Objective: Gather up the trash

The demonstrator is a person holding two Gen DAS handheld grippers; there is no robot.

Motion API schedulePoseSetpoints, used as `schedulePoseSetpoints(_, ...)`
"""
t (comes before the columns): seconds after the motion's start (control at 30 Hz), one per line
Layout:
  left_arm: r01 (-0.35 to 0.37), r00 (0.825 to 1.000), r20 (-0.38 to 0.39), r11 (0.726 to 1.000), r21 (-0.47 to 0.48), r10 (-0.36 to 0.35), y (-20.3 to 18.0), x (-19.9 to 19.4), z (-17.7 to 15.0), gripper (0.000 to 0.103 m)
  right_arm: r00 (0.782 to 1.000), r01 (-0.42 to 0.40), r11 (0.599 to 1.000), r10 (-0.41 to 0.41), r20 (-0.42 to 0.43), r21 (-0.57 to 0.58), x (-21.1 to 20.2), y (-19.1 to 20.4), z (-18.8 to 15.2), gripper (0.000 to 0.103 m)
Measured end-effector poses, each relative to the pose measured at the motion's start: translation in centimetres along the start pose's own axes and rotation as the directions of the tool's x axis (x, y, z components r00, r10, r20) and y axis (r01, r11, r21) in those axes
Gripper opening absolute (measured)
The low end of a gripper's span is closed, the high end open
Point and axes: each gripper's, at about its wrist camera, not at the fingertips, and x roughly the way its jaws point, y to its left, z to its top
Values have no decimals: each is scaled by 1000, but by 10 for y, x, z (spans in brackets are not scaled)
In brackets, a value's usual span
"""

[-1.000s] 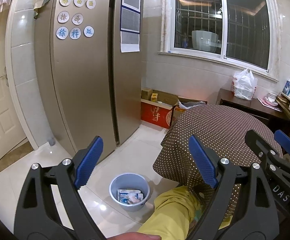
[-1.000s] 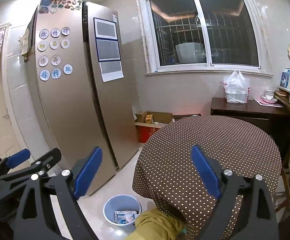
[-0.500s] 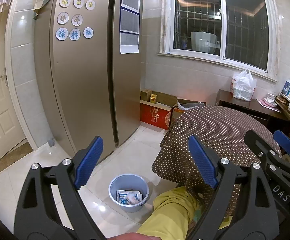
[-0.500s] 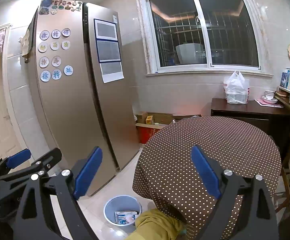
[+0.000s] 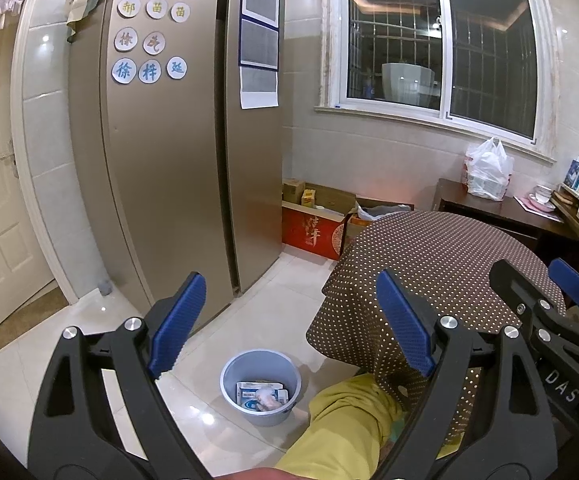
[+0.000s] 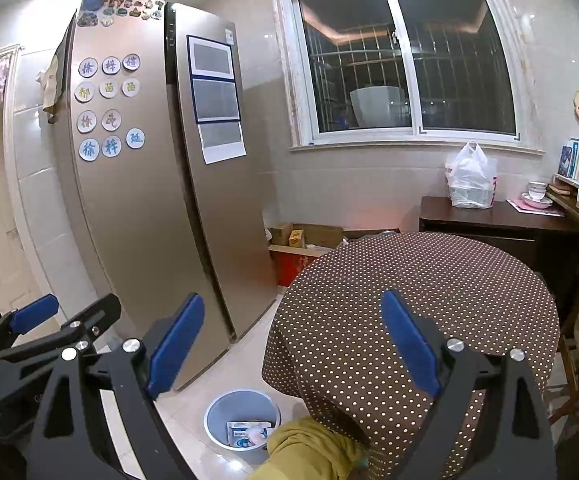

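On floor beside worktop, bin stood with boxes and crumpled trash inside. Left gripper hovered above, jaws spread wide, nothing between. Right gripper likewise released, empty, over worktop edge. Yellow-clad knee near bin.

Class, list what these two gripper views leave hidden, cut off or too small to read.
- Bin contents: left view shows packets, print too small; right view, its near rim hidden by the yellow-clad knee.
- Table legs: hidden by the dotted cloth, both views.
- Plastic bag contents: too blurred.
- Left gripper and right gripper handles: cut off at bottom edge.
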Motion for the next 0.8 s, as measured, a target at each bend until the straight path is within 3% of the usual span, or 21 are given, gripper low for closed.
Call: schedulePoseSetpoints(0.8, 4, 1000, 0, 1000, 6, -4, 0, 4, 1, 86, 1000, 0, 1000, 1, -15, 8, 3, -4, 3, 89)
